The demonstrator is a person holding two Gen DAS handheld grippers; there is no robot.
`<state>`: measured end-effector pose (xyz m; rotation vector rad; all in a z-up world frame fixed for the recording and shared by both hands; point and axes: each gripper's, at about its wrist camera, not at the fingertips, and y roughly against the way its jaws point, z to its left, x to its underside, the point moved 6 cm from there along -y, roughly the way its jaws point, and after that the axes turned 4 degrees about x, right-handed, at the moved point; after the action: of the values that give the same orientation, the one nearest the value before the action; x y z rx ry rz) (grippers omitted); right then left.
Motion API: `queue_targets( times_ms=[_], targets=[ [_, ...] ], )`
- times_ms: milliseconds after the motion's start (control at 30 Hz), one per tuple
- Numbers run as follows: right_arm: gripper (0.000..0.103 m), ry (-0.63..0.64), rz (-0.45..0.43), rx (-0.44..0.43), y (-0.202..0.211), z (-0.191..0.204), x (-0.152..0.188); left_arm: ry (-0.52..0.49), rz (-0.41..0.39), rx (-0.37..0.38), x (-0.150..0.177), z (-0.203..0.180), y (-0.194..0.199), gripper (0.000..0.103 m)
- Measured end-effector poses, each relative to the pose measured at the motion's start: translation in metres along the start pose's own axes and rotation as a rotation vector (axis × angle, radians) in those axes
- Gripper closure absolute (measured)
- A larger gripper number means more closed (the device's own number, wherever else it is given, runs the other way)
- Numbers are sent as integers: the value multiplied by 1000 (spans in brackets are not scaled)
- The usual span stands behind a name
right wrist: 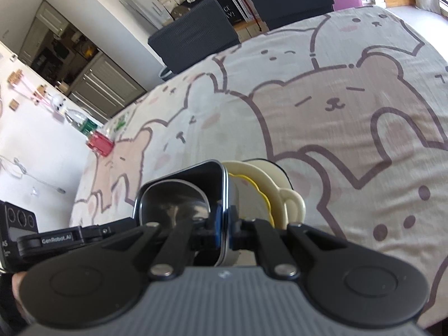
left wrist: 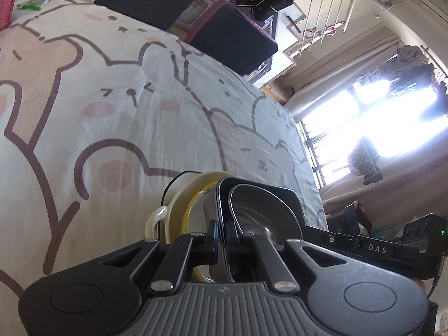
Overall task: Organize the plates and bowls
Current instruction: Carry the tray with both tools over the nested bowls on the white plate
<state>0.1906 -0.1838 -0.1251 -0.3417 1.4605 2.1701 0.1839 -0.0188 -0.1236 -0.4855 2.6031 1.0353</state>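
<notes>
Left gripper: tilted over the worktop, fingers narrow, pinched on the dark rim of the steel bowl from one side.
Right gripper: level with the left one, fingers narrow, clamped on the rim of the steel bowl from the opposite side.
Steel bowl: square-ish, shiny inside, dark edge; held by both grippers at once, tipped on its side with the opening facing the right gripper's device.
Cream bowl: with a loop handle, pressed right against the steel bowl's outer wall; yellow rim piece sandwiched between them. Seen in right wrist view too.
Contact with worktop: could not tell, hidden behind gripper bodies.
Worktop cover: bear-print cloth, pink and grey.
Around: two dark chairs at the far edge; red basket and a bottle at the far corner, well apart from the bowls.
Background: bright window, curtains, shelves, drying rack.
In the way: nothing between bowls and the open cloth ahead.
</notes>
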Motion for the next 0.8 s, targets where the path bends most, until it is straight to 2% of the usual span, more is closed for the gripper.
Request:
queue_targets(
  times_ms=[267,800],
  targets=[
    [96,7,35,43,-7,-5,2,-4,18,-3,1,-1,-6,99],
    [96,14,71,69,-15,-10,2,-9,38,-22,3,0,-14,99]
  ],
)
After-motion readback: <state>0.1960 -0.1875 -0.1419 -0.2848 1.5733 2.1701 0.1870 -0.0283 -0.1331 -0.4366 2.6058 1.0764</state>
